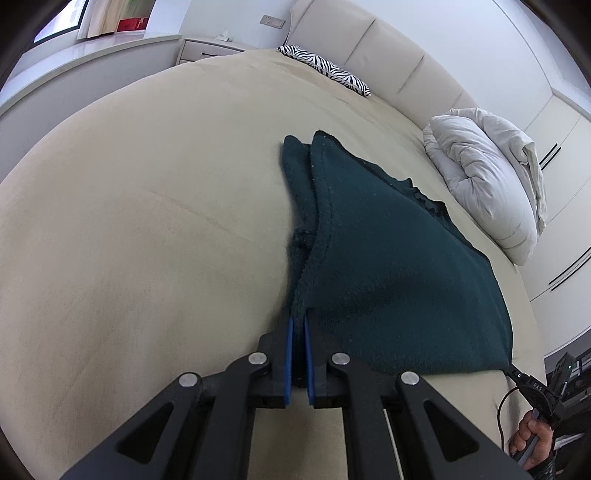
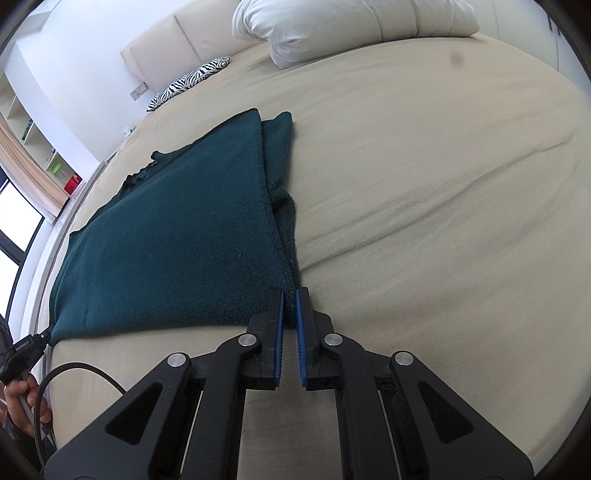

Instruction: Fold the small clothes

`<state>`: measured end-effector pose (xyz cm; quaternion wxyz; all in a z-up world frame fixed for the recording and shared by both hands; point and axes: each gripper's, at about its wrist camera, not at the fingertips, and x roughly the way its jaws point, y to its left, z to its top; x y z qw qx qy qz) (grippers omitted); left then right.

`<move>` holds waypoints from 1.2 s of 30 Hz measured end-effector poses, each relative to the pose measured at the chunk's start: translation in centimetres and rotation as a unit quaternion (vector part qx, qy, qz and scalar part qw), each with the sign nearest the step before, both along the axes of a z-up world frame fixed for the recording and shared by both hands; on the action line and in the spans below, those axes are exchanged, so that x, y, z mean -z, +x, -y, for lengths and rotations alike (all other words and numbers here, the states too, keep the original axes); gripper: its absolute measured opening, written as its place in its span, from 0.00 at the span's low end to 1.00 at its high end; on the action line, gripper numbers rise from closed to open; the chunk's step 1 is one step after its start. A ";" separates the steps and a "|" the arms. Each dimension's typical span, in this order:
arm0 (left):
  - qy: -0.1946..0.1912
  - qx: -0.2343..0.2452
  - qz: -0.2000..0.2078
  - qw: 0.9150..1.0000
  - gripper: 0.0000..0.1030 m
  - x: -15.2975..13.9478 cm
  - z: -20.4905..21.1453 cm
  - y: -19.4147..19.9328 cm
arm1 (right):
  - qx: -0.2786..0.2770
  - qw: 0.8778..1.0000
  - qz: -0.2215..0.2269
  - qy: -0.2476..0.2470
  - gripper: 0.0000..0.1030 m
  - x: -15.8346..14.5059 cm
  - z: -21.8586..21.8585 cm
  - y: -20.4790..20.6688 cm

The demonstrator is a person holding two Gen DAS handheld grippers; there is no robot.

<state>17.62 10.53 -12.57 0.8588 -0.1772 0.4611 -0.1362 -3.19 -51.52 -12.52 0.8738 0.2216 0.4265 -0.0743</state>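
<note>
Fingers (image 1: 291,328) pinch sweater (image 1: 388,258); duvet (image 1: 487,184) near.

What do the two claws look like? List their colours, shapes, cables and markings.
Left claw: black angular linkage arms, silver round pivot pins, blue pads lining both fingers. Right claw: the same build, its blue pads ribbed. A black cable loops from the handle.

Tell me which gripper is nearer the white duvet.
Right. The right gripper pinches the green garment's corner on the side toward the white duvet; the left gripper pinches the opposite near corner, across the garment from the duvet.
</note>
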 end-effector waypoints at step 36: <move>0.057 0.046 0.136 0.988 0.41 -8.2 9.0 2.7 | -0.033 0.996 0.070 0.032 0.49 -7.7 -1.5 4.2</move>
